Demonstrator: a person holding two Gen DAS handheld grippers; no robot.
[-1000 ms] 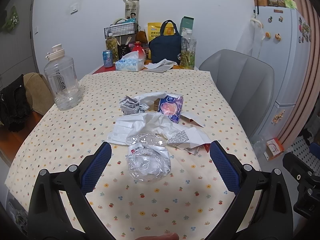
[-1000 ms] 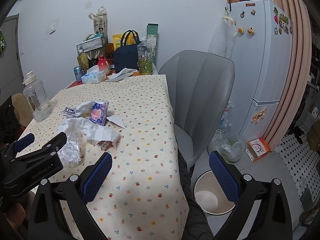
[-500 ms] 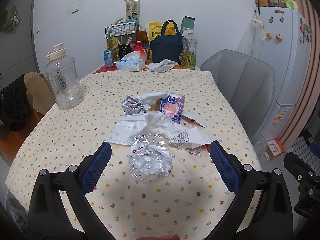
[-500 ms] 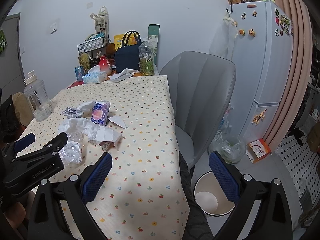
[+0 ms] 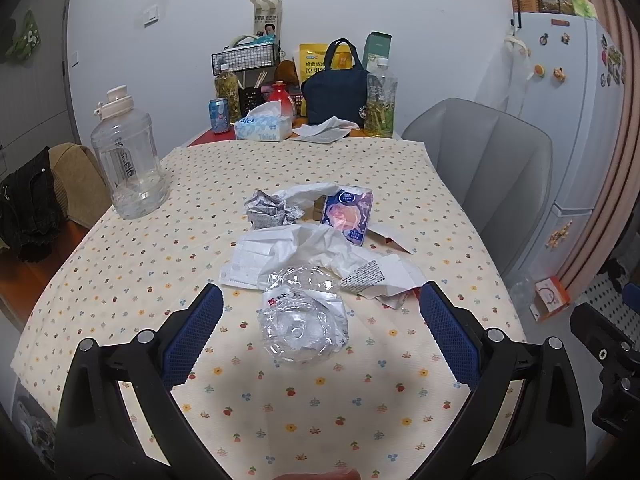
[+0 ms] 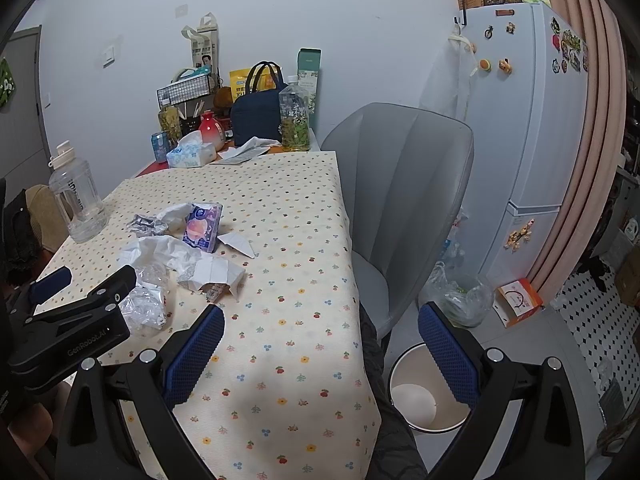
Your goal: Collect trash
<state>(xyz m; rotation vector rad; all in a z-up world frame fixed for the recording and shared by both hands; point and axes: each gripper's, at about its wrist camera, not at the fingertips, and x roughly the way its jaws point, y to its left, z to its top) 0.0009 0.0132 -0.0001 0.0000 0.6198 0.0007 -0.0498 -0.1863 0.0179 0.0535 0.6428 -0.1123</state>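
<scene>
A crushed clear plastic container [image 5: 304, 320] lies on the flowered tablecloth [image 5: 120, 264], between the open jaws of my left gripper [image 5: 320, 328], which is empty. Behind it lie crumpled white paper [image 5: 288, 248], a purple tissue pack [image 5: 348, 216] and a crumpled foil wrapper [image 5: 268, 212]. The same trash shows in the right wrist view [image 6: 176, 252]. My right gripper [image 6: 320, 344] is open and empty over the table's right front edge. A white trash bin [image 6: 428, 396] stands on the floor below the right finger.
A large clear water jug [image 5: 128, 160] stands at the table's left. A tissue box [image 5: 264, 124], bottles and a navy bag [image 5: 336, 92] stand at the back. A grey chair [image 6: 404, 200] is beside the table, a fridge [image 6: 540, 120] at the right.
Both views have shifted slightly; the trash sits a little higher and farther in the left wrist view. Nothing was picked up and both grippers stay open.
</scene>
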